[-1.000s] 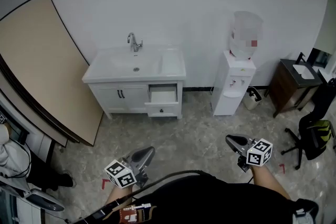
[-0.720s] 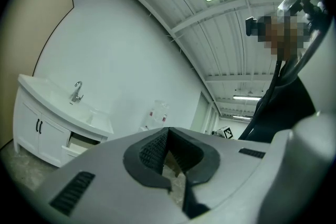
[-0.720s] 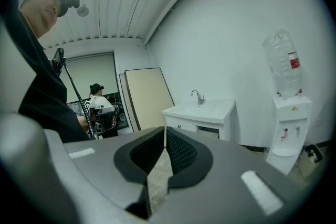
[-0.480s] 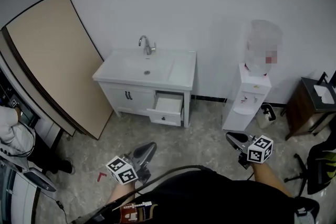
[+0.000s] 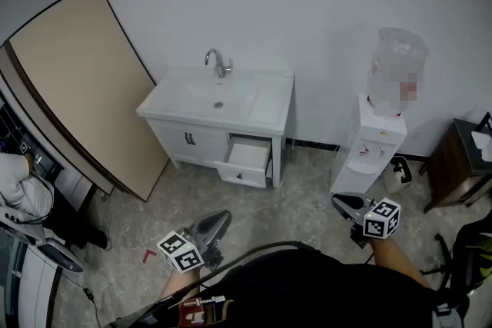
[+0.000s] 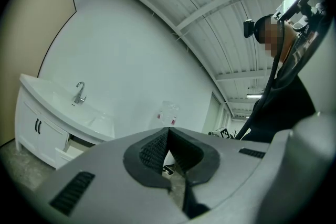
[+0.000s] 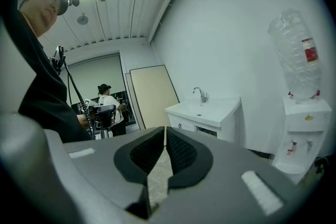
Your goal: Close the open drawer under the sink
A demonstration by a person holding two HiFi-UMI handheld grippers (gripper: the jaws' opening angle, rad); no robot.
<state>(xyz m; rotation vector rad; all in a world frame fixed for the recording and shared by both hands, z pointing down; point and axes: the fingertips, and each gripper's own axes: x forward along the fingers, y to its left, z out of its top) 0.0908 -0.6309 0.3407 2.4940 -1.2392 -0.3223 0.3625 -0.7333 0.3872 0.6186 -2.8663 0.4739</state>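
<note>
Close by, the left tongs (image 5: 218,218) and right tongs (image 5: 339,202) hang low over the floor (image 5: 296,196), each pressed together on nothing. Well beyond them, the drawer (image 5: 247,161) juts open under the sink's (image 5: 219,97) right end, against the far wall (image 5: 292,4).

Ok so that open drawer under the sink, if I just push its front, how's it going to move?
The drawer looks empty inside, so it is probably light and should slide in easily. Its flat front panel seems rigid, so a push there likely won't flex it.
</note>
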